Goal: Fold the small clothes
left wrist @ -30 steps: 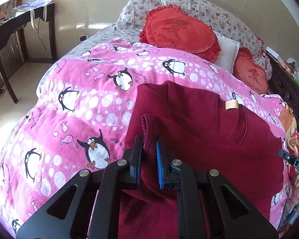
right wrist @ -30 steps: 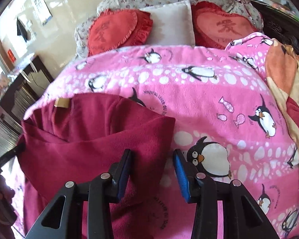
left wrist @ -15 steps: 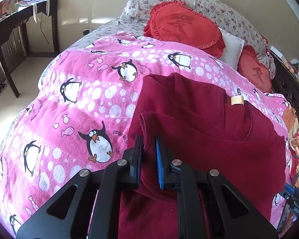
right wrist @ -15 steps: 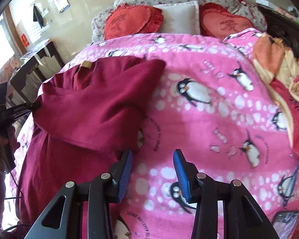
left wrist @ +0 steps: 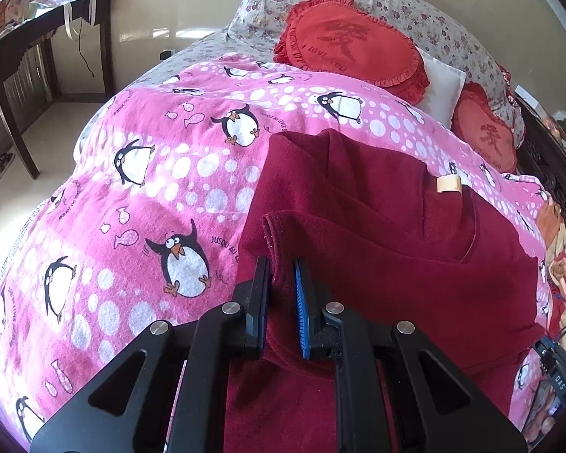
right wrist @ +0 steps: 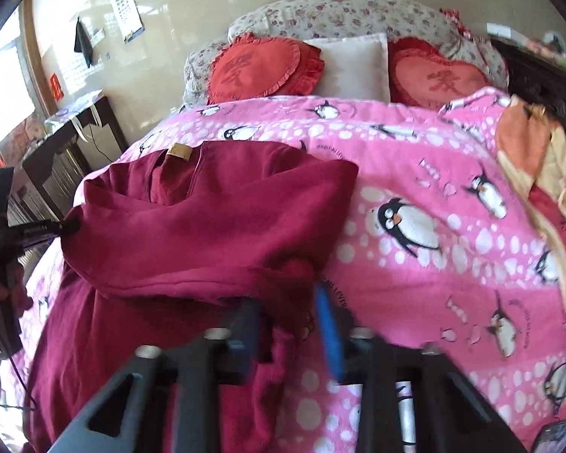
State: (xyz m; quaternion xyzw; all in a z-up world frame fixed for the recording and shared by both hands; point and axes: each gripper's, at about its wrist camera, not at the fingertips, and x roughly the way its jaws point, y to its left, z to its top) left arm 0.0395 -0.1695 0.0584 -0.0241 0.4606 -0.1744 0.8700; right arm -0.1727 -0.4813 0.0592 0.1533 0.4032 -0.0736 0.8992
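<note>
A dark red fleece top [left wrist: 396,249] lies on the pink penguin blanket [left wrist: 151,196], partly folded over itself, with a tan neck label [left wrist: 448,184]. My left gripper [left wrist: 283,264] is shut on a folded edge of the top at its left side. The top also shows in the right wrist view [right wrist: 192,238]. My right gripper [right wrist: 288,302] is open at the top's right side, with a fold of red cloth lying between the jaws. The left gripper [right wrist: 62,228] shows there too, pinching the cloth's far left corner.
Red heart cushions [right wrist: 260,68] and a white pillow [right wrist: 352,64] lie at the head of the bed. Orange and yellow clothes [right wrist: 539,158] are piled at the right. A dark desk [left wrist: 37,45] stands left of the bed.
My right gripper has moved left and in toward the top's right edge, so cloth now lies between its open jaws. The left gripper keeps its hold and has barely shifted.
</note>
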